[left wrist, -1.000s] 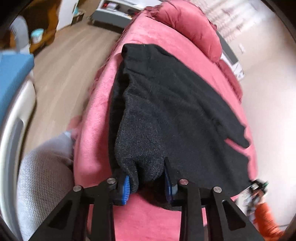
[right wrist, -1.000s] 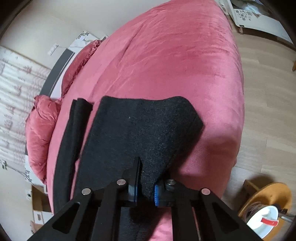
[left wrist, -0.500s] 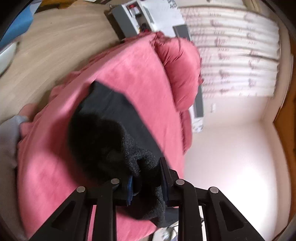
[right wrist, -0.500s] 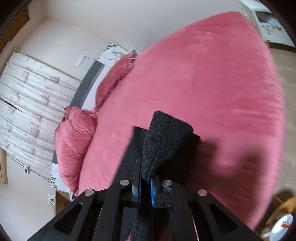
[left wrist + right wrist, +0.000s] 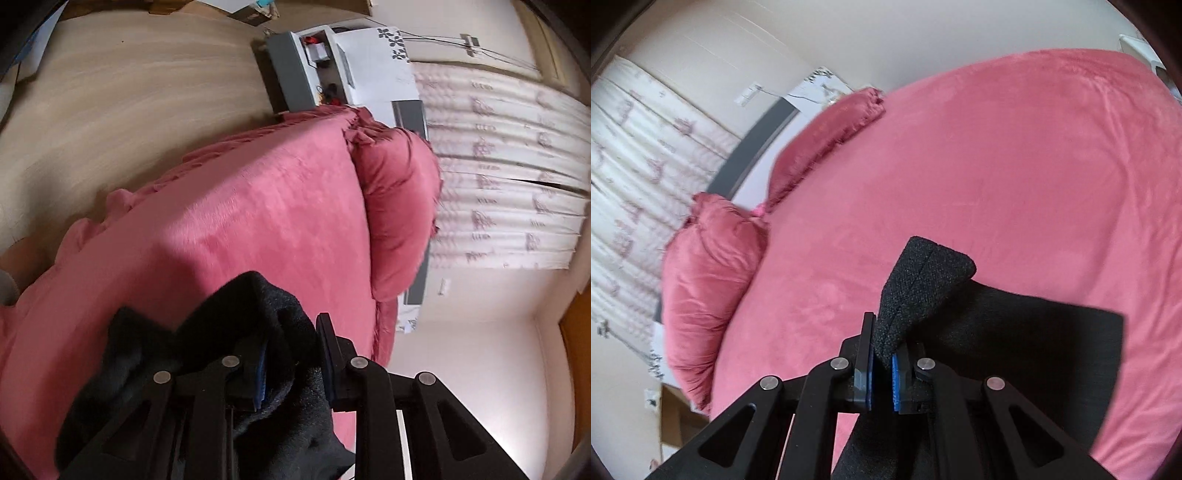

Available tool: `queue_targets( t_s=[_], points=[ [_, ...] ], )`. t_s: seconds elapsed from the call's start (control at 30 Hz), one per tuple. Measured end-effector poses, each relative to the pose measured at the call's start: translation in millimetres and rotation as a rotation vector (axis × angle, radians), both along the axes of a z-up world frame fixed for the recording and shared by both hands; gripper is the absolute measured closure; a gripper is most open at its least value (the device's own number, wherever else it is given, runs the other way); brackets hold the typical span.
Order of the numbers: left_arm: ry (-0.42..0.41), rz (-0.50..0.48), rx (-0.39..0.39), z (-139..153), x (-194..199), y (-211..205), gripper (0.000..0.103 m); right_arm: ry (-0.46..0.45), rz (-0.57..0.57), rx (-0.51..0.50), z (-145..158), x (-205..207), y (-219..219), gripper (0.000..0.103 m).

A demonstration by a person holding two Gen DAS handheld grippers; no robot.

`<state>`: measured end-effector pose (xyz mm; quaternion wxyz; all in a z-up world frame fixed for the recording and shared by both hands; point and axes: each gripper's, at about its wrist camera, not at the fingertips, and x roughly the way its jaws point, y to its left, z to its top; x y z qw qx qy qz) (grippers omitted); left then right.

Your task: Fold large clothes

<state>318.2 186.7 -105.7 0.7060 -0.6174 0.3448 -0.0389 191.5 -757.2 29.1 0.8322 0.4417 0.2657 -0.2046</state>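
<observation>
A large black knit garment (image 5: 236, 321) hangs bunched from my left gripper (image 5: 291, 365), which is shut on a thick fold of it above the pink bed (image 5: 258, 221). In the right wrist view my right gripper (image 5: 882, 369) is shut on a corner of the same black garment (image 5: 923, 280), which sticks up between the blue pads. More of the garment (image 5: 1034, 343) hangs or lies to the right below, over the pink bed (image 5: 997, 166). Most of the garment is hidden under the grippers.
Pink pillows (image 5: 399, 206) lie at the head of the bed, also in the right wrist view (image 5: 705, 266). A grey and white cabinet (image 5: 317, 70) stands on the wood floor (image 5: 129, 110). Patterned curtains (image 5: 509, 177) cover the wall. A cardboard box (image 5: 676, 417) sits beside the bed.
Both grippers have lifted the garment off the bed and swung toward the pillows. The cloth that lay spread out now hangs bunched from the jaws.
</observation>
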Motion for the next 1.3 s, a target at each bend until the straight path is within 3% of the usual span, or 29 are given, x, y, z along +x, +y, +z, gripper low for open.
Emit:
queue_targets(
  t_s=[0.17, 0.2, 0.23, 0.27, 0.33, 0.4, 0.47, 0.53, 0.67, 0.8, 0.87, 0.93, 0.97, 1.0, 1.03, 1.13, 1.2, 1.3],
  points=[
    [-0.030, 0.019, 0.024, -17, 22, 2, 0.079, 0.008, -0.067, 0.022, -38, 15, -14, 0.093],
    [-0.037, 0.027, 0.020, -21, 26, 3, 0.078, 0.005, -0.081, 0.024, -45, 17, -16, 0.086],
    [-0.038, 0.029, 0.050, -27, 31, 5, 0.080, -0.008, -0.077, 0.018, -53, 17, -18, 0.073],
    [-0.023, 0.019, 0.081, -30, 35, 6, 0.080, -0.004, -0.064, 0.010, -55, 16, -18, 0.068],
    [0.012, -0.040, 0.054, -42, 38, 10, 0.056, 0.015, -0.037, -0.043, -53, 10, -17, 0.060],
    [-0.016, -0.053, 0.003, -42, 26, 16, 0.044, 0.004, 0.002, -0.080, -45, -7, -19, 0.056],
    [-0.049, -0.028, 0.027, -33, 1, 28, 0.029, -0.030, 0.020, -0.130, -33, -36, -18, 0.052],
    [-0.026, -0.021, 0.123, -22, -23, 35, 0.021, -0.059, 0.083, -0.126, -28, -63, -12, 0.049],
    [-0.027, -0.156, 0.342, -4, -62, 16, 0.018, -0.022, 0.219, -0.097, -33, -93, 28, 0.048],
    [-0.094, -0.345, 0.526, 0, -84, -27, 0.014, 0.044, 0.421, -0.119, -48, -114, 113, 0.048],
    [-0.106, -0.386, 0.598, -4, -89, -40, 0.014, 0.063, 0.504, -0.133, -58, -130, 162, 0.048],
    [-0.099, -0.440, 0.672, -12, -88, -53, 0.017, 0.076, 0.520, -0.114, -70, -152, 200, 0.048],
    [-0.095, -0.449, 0.684, -16, -87, -56, 0.024, 0.074, 0.517, -0.087, -75, -165, 216, 0.048],
    [-0.075, -0.450, 0.689, -21, -86, -58, 0.041, 0.064, 0.512, -0.055, -80, -177, 228, 0.048],
    [-0.038, -0.444, 0.700, -27, -83, -59, 0.043, 0.055, 0.514, -0.010, -88, -191, 244, 0.048],
    [-0.038, -0.464, 0.666, -27, -84, -56, 0.062, 0.041, 0.571, 0.078, -104, -204, 278, 0.048],
    [-0.068, -0.470, 0.602, -13, -95, -43, 0.087, 0.013, 0.604, 0.116, -106, -201, 298, 0.048],
    [-0.104, -0.430, 0.507, 6, -115, -7, 0.087, -0.043, 0.629, 0.151, -101, -195, 317, 0.048]
  ],
)
